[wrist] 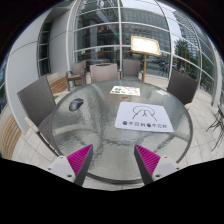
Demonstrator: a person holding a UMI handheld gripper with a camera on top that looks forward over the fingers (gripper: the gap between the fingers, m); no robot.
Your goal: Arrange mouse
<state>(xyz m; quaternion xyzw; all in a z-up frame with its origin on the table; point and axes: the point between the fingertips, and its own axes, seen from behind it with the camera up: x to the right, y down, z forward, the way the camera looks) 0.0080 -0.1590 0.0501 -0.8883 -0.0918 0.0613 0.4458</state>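
Item one, nearest: my claw [113,160], fingers spread wide with nothing between them, the magenta pads [79,157] at 7 and 5 o'clock, held above the near rim of the table. Item two: the table [85,125], round, glass-topped, reflecting the building and sky, taking up the middle ground ahead of my fingers. Item three: a white mat [147,115] printed with a curved outline and a row of small dark marks, lying flat on the glass at about 1 o'clock, well beyond my fingertips. Item four: a small flat white object [126,91] on the far part of the glass at 12 o'clock; too small for me to say whether it is the mouse. No mouse can be made out with certainty. Item five: grey chairs [37,100] around the table at 10, 12 and 2 o'clock. Item six, farthest: a glass-fronted building [110,30] with a sign board on a stand [146,46] before it at 1 o'clock.
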